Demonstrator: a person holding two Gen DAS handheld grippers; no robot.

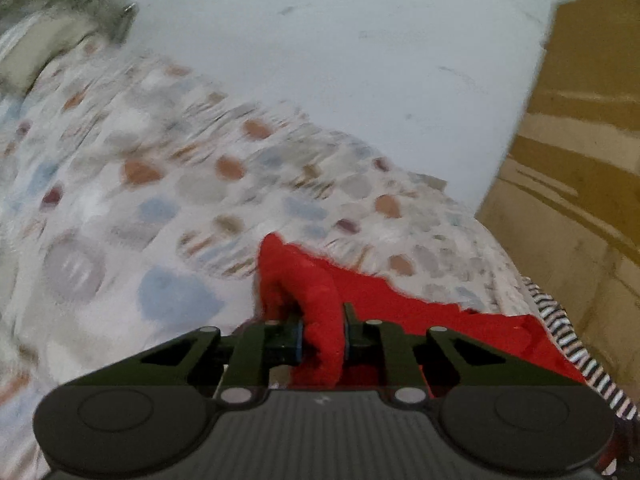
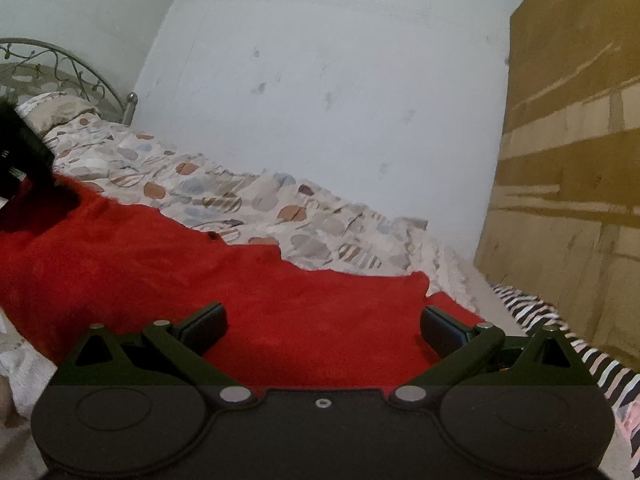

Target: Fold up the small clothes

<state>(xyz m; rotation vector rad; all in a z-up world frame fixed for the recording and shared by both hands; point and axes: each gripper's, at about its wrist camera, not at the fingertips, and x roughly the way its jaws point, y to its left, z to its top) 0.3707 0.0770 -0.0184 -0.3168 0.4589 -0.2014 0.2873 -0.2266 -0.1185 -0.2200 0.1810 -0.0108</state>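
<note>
Left claw (image 1: 324,336) pinches a red garment (image 2: 160,264) on a bed (image 2: 320,232).

A bunched fold of the cloth is clamped between its pads; the blurred left view seems to show that fold raised off the patterned bedspread. The right claw (image 2: 323,324) hangs spread wide over the flat cloth, beside a striped item (image 2: 532,308).

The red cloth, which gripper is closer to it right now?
Left. The left gripper is pinching a fold of the red cloth; the right gripper sits open just above it, not gripping.
</note>
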